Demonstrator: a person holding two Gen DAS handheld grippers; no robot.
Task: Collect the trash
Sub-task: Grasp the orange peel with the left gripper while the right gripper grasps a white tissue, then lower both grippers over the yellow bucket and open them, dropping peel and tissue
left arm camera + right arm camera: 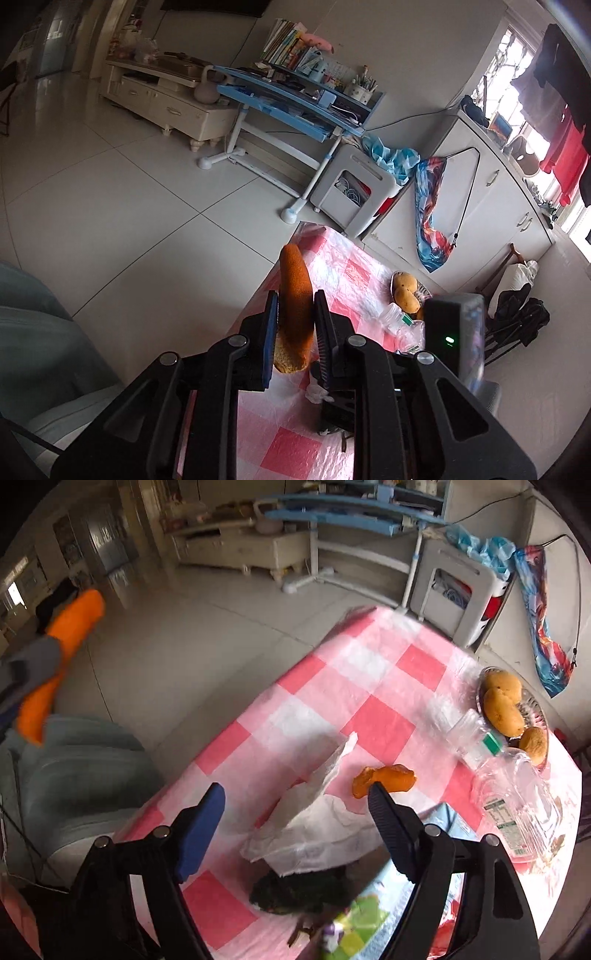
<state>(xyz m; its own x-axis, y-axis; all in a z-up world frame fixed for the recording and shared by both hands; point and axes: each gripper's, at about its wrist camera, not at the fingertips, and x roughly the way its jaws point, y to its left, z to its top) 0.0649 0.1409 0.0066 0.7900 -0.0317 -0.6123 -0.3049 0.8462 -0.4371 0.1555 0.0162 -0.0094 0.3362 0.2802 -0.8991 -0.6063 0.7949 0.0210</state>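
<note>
Blue desk (pixel 291 99) (cluttered), potatoes (pixel 504 703)

The left gripper (pixel 295 325) clamps an orange peel (pixel 294 295) above the checked table (pixel 343 266).

Tissue (pixel 317 812) left of peel (pixel 384 779)

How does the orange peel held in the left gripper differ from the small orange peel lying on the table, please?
The long orange peel is clamped upright between the left gripper fingers, off the table; the small orange peel lies flat on the checked tablecloth, untouched. The held one is long and curved, the lying one short and crumpled. Both are orange fruit skin, apparently trash.
</note>
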